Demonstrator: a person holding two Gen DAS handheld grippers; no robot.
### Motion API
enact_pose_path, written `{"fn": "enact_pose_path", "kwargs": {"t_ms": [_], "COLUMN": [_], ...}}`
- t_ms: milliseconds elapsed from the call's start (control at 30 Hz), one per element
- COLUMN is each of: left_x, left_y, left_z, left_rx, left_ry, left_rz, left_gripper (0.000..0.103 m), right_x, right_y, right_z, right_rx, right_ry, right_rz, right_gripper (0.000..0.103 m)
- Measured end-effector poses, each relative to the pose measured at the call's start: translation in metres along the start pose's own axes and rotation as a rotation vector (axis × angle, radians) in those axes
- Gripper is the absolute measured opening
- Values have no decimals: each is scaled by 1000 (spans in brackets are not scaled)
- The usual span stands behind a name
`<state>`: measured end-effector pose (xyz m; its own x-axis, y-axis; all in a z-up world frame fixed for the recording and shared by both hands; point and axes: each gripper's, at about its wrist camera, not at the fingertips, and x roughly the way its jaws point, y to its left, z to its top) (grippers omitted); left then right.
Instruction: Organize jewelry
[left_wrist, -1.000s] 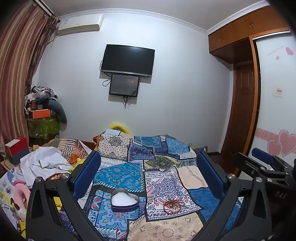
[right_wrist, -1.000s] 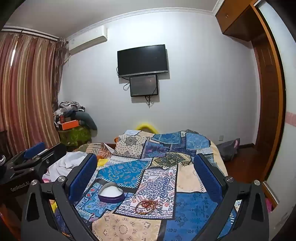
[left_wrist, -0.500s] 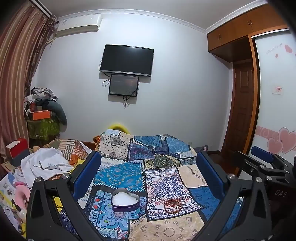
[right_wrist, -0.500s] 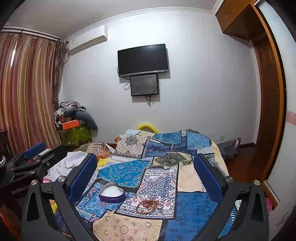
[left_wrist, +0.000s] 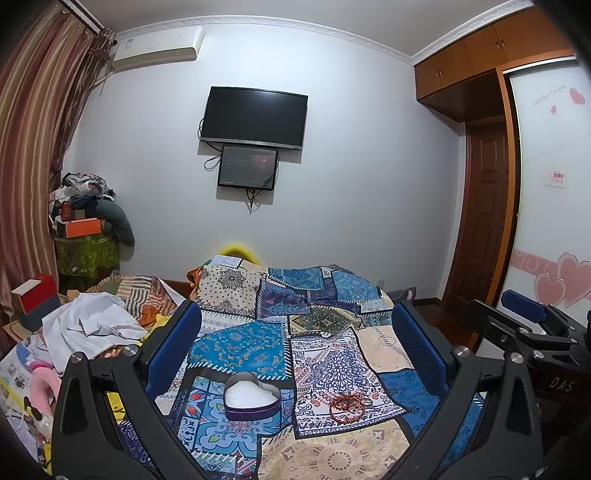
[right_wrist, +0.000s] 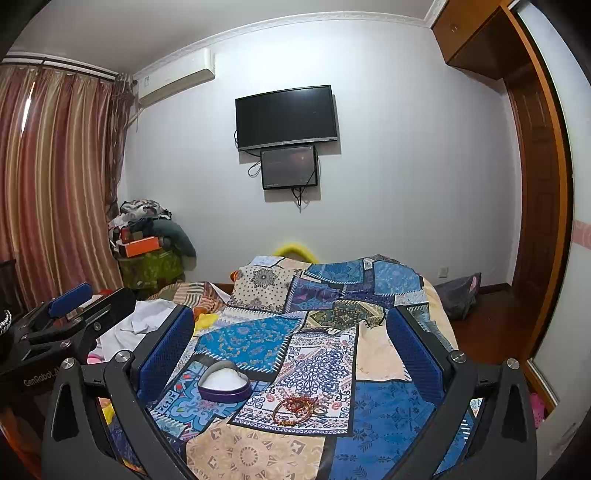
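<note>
I hold both grippers, left (left_wrist: 295, 339) and right (right_wrist: 290, 338), spread wide and empty above a patchwork bedspread (left_wrist: 240, 343) bearing a heart-shaped box (left_wrist: 252, 396) beside red bead bracelets (left_wrist: 347, 406)

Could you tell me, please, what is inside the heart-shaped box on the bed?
The heart-shaped box is open and shows only a white lining or padding. No jewelry lies in it; the red beaded bracelets rest beside it on the quilt. Anything beneath the padding is hidden.

Open quilt (left_wrist: 332, 454) surrounds the heart box (left_wrist: 252, 397) and beads (left_wrist: 347, 403); clothes (left_wrist: 92, 325) crowd the left.
</note>
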<state>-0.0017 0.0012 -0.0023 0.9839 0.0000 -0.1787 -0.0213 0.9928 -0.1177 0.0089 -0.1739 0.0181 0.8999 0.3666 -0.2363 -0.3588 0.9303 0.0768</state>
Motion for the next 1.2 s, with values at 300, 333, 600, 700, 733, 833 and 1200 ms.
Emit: {"fn": "enact_pose_path", "kwargs": {"t_ms": [300, 333, 600, 700, 733, 833, 1200], "left_x": [2, 1, 2, 2, 2, 3, 3], "left_y": [0, 0, -1, -1, -2, -3, -5], "left_z": [1, 1, 1, 1, 1, 0, 1], "left_rx": [1, 1, 3, 7, 9, 12, 12], "left_ry": [2, 2, 2, 2, 2, 5, 8], "left_rz": [3, 3, 4, 4, 3, 2, 3], "left_gripper": [103, 103, 103, 103, 103, 103, 103], "right_x": [2, 1, 7, 7, 7, 7, 9], "right_y": [-1, 0, -1, -1, -1, -1, -2], "right_z": [-3, -3, -8, -7, -8, -7, -7], "right_rx": [3, 4, 7, 7, 6, 8, 8], "right_ry": [4, 5, 7, 8, 8, 9, 11], "right_rz": [0, -1, 1, 1, 1, 1, -1], "right_gripper": [103, 103, 103, 103, 103, 103, 103]}}
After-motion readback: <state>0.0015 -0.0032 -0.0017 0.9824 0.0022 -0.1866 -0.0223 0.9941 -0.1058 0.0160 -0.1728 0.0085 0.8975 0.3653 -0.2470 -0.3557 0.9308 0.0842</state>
